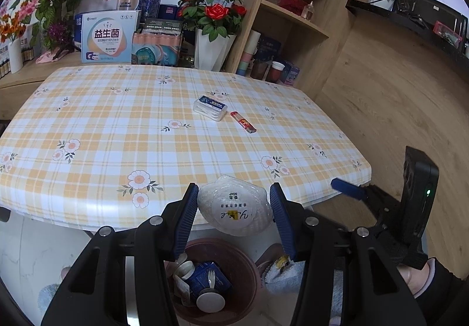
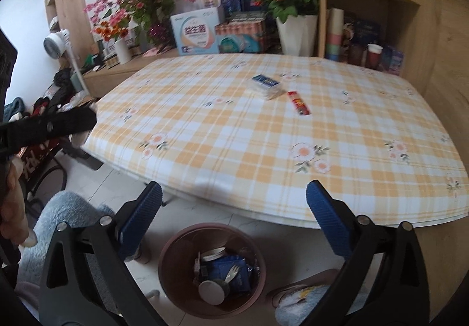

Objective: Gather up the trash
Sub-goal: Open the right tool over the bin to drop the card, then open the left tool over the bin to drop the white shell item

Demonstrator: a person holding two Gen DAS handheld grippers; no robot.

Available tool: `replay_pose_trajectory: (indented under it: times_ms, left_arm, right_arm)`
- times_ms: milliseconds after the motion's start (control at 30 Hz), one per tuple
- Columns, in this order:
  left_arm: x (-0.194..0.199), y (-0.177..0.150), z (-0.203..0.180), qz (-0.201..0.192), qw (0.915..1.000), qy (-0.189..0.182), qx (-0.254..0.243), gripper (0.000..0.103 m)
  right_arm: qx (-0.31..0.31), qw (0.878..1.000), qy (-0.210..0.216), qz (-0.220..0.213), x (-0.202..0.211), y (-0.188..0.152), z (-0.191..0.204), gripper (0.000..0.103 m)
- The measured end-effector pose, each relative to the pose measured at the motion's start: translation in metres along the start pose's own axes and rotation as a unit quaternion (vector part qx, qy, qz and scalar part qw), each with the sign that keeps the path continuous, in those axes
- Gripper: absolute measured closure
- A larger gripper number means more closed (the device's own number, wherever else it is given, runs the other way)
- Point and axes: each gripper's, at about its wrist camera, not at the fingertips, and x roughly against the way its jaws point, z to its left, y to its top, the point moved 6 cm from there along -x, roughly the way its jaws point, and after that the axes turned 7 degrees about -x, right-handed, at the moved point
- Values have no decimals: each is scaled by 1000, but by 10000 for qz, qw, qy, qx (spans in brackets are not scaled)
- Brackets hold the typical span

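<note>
The left gripper [image 1: 233,208] clamps a white plastic-wrapped round soap [image 1: 234,208] between its two blue ribbed pads, one pad pressing on each side of the packet. The soap's round label faces the camera, its print upside down, with the word SOAP legible. The packet hangs at the near edge of the table [image 1: 88,132], partly over the checked yellow-and-white flowered cloth and partly out past it, above the brown trash bin [image 1: 249,276] that stands on the pale floor below. In the bin lie a blue carton, a white plastic fork, and round white lids.

The right gripper [image 2: 234,220] stands wide open with nothing between its fingers [image 2: 140,217]. It hangs over the same trash bin [image 2: 170,261], just off the table's near edge [image 2: 263,208], and the bin's opening shows in the gap between the two pads.

Further back on the cloth lie a clear box with a blue label [image 1: 210,107] and, just to its right without touching, a red lighter [image 1: 243,121]. In the left wrist view the right gripper's blue fingertip [image 1: 348,189] shows at the table's right corner.
</note>
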Motion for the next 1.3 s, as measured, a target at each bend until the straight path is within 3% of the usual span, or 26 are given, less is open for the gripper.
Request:
replay_pose_trajectory:
  times_ms: [200,700,733,767,833,1067,1300]
  left_arm:
    - [-7,-5,-6,124,9999,-40,-34,54]
    - [-22,-8,-23,337,9990,-220,-193,54]
    - [-22,-8,-24,322,9990,-232,-202,49]
    - [-21,-7,-25,284,9990,-257,-208,32]
    - [-15,-3,-25,105,9995,-205,-195,20]
    - [-3,7,-14,-217,9994,201,-196,7]
    - [0,6,5,-293,9984,488,7,6]
  right_arm:
    - [-152,9994,-210,-221,4,6,-14,6]
    - [-355,9982,-402,-285,7,7,-34,6]
    - [-371,9981,-403,-285,7,7,-35,6]
    - [-376,9981,-408,-282,7,6,-35,6]
    - [-383,9979,-438,-275,6,6,-37,6]
    - [-409,9976,-502,-260,5,4,-41,6]
    - [-389,9974,-547,-246,4,2,-41,6]
